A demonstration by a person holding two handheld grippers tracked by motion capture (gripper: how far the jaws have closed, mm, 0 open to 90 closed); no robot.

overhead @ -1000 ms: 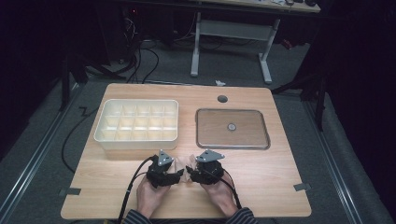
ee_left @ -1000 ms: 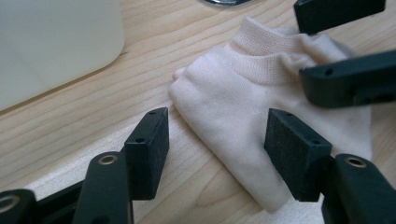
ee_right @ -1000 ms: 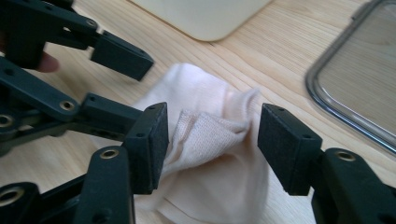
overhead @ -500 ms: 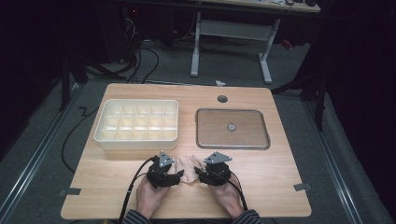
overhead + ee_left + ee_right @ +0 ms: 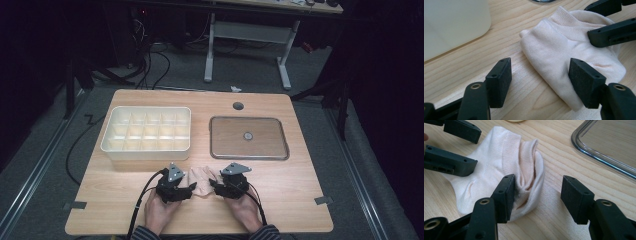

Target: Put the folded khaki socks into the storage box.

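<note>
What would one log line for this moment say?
item: sock flat on table | left claw: open, just widened, beside sock | right claw: open at cuff

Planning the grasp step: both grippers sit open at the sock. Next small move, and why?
Probably close the right gripper on the sock cuff edge. Its jaws stand wide, one pad resting at the folded cuff, nothing pinched. The left gripper has just been opening, jaws astride the sock's other end, so neither holds it on the table.

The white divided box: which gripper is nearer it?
Left. The left gripper sits just below the white divided box; the right gripper is farther right, toward the tray.
</note>
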